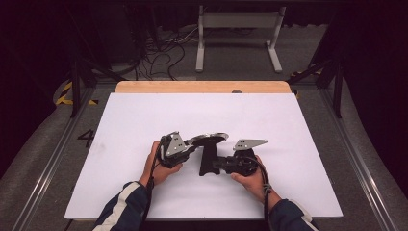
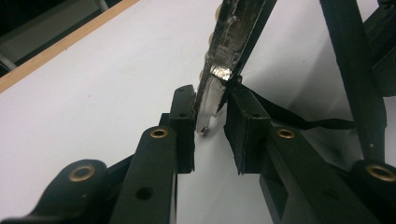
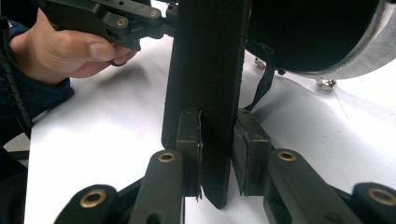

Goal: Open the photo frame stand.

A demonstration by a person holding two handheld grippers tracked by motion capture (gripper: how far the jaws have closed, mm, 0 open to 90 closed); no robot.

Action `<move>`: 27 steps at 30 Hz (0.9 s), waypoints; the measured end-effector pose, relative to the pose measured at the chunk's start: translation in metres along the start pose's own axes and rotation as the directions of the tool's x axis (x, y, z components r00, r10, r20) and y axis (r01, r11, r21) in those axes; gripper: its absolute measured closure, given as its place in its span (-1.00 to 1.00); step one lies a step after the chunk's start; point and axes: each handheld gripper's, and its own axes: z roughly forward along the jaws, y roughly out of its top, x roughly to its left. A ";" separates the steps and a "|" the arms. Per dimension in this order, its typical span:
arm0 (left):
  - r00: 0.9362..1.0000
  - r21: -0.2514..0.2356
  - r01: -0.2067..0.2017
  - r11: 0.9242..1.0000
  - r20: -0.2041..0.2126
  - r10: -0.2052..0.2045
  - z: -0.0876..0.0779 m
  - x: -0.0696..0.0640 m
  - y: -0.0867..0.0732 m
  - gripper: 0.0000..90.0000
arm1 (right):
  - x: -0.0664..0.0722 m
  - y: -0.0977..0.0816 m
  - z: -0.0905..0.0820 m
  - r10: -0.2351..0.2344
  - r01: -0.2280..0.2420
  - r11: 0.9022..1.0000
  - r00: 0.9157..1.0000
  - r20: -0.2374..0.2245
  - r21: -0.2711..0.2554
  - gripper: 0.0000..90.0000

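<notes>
1. Headband-like object [image 1: 208, 144]: in the high view it sits near the middle of the white desk [image 1: 144, 115], between the two hands. It has a curved silver-edged arc at the top and a flat black strap part [image 1: 208, 161] running down toward the person.
2. High view, left tongs [image 1: 191, 147]: held by the left hand [image 1: 159, 166], pointing right, tips at the silver arc. How wide the jaws stand I cannot tell from up here.
3. High view, right tongs [image 1: 215, 166]: held by the right hand [image 1: 250, 178], pointing left, tips at the black strap part. Both hands rest low on the desk, close together.
4. Left gripper view: the two black jaws stand a little apart, with the silver edge [image 2: 215, 84] of the object running down into the gap. The right-hand pad [image 2: 243, 116] touches the edge near its taped spot; the left-hand pad [image 2: 184, 112] sits just beside it, a sliver of white desk visible between. Grip not firm on both sides.
5. Left gripper view, also: a thin black ribbon [image 2: 299, 122] trails off to the right across the desk.
6. Right gripper view: jaws narrowly spread and pinching the flat black strap [image 3: 208, 93], which stands upright between the pads [image 3: 189, 140]; both pads press its faces. The left hand [image 3: 60, 51] and its tongs show at upper left, and the silver-rimmed arc [image 3: 359, 60] at upper right.
</notes>
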 end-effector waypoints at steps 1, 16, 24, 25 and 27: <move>1.000 0.000 0.000 1.000 0.000 0.000 0.000 0.000 0.000 0.63 | 0.000 0.000 0.000 -0.001 0.001 1.000 1.000 0.002 0.000 0.67; 0.998 0.038 -0.046 0.998 -0.037 0.047 0.001 -0.001 0.001 0.63 | 0.003 -0.002 -0.003 -0.015 0.015 1.000 1.000 -0.004 0.020 0.74; 0.999 0.026 -0.019 0.999 -0.028 0.019 0.001 0.000 -0.001 0.63 | 0.003 -0.003 -0.003 -0.017 0.017 1.000 1.000 -0.001 0.019 0.76; 1.000 0.016 0.005 1.000 -0.016 -0.005 0.001 0.002 -0.003 0.63 | 0.003 -0.003 -0.004 -0.022 0.022 1.000 1.000 0.003 0.019 0.79; 1.000 0.009 0.024 1.000 -0.003 -0.024 0.000 0.003 -0.004 0.62 | 0.003 -0.003 -0.004 -0.025 0.024 1.000 1.000 0.004 0.019 0.80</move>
